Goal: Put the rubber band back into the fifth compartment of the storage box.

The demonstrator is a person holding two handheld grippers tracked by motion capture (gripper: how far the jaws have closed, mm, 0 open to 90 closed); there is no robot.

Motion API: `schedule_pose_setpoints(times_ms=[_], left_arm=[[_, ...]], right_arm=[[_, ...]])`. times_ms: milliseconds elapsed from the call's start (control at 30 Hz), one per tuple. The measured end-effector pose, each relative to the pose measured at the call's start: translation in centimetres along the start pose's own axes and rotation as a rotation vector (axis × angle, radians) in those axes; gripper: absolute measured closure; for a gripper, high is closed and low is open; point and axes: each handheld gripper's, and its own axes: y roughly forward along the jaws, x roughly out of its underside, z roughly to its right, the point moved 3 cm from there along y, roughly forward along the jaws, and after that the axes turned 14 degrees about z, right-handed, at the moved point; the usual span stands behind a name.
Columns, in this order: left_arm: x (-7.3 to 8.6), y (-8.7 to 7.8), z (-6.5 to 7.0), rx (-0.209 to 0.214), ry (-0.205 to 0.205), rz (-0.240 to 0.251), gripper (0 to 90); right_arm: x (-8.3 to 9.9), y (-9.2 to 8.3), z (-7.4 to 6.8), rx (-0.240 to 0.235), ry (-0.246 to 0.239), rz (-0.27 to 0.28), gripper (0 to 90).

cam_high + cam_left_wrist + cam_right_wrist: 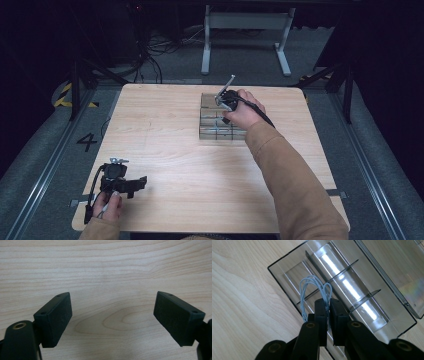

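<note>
Here, right tongs pinching looped grey wire above clear divided box, left tongs spread wide.

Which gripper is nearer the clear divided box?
Right. The right gripper hangs directly over the clear divided box, shut on a coil of thin wire. The left gripper sits open at the table's near-left corner, far from it.

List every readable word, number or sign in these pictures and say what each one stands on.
"4": a dark numeral on the grey floor left of the table.
Yellow-and-black hazard stripes: a wordless marking on the floor at the far left.
No lettering can be read on the clear plastic divider box, the bundle of pale wire or the grippers.
</note>
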Motion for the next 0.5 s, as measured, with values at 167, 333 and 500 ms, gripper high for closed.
schedule_pose_setpoints(times_ms=[167, 333, 500], left_arm=[[0.1, -0.2, -0.2, -0.006, -0.004, 0.001, 16.0], [0.1, -0.2, -0.2, -0.006, -0.003, 0.000, 16.0], [0.1, -0.2, -0.2, -0.005, -0.004, 0.000, 16.0]], right_arm=[[0.1, 0.6, 0.5, 0.010, -0.004, -0.014, 85.5], [0.4, 1.2, 0.7, 0.014, -0.002, -0.045, 85.5], [0.5, 1.8, 0.4, 0.011, -0.012, -0.056, 85.5]])
